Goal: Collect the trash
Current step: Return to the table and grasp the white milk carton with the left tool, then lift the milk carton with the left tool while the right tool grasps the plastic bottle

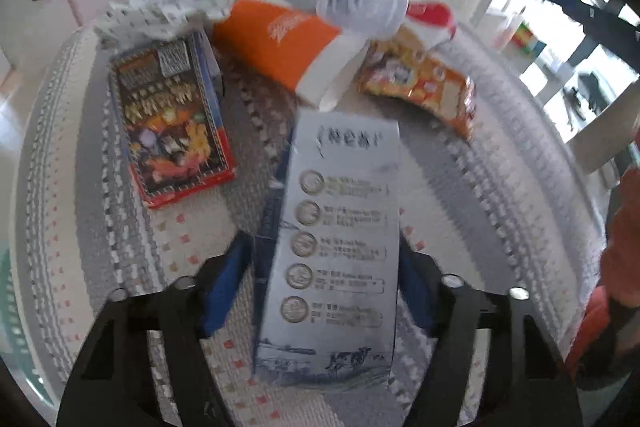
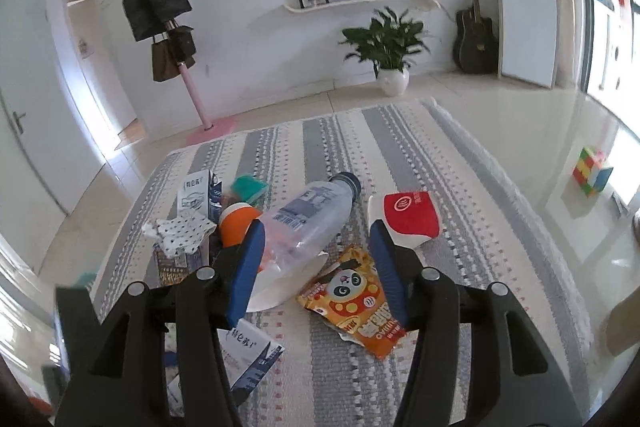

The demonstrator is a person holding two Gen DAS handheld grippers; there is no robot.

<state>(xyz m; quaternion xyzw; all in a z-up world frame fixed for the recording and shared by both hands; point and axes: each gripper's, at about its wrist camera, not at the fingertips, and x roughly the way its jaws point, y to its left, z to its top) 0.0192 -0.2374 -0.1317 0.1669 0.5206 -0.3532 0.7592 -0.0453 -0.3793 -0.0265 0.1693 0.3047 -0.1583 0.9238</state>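
- The striped cloth (image 2: 400,147) is covered with trash at its near end. No bin is seen in either view, so a picked-up thing may be carried the wrong way.
- The milk carton (image 1: 340,307) is lying on the cloth, near the front edge, between the fingers of the left gripper (image 1: 324,243). The jaws are set about as wide as the carton. It cannot be told if the pads are pressing on it yet. The carton is flat and smooth, so it may be slid out or squashed if it is only pinched at the edges.
- The picture box (image 1: 172,119) is lying just beside the carton. It may be bumped by the left finger if the gripper is swung to that side.
- The clear bottle (image 2: 312,215) is resting slanted on the orange cup (image 2: 236,223). It is round and light, so it may be rolled off the cloth if the cup is nudged.
- The orange cup is lying on its side under the bottle. If it is pulled first, the bottle may be knocked down.
- The right gripper (image 2: 317,227) is held half open above the pile with nothing in it. The bottle and the snack bag (image 2: 356,303) are both lined up in front of it, so the wrong one may be caught, or both at once.
- The snack bag is thin and crinkly. It may be pushed along the cloth and not picked up.
- The dotted paper (image 2: 180,227) is crumpled and very light. It may be blown away or left behind.
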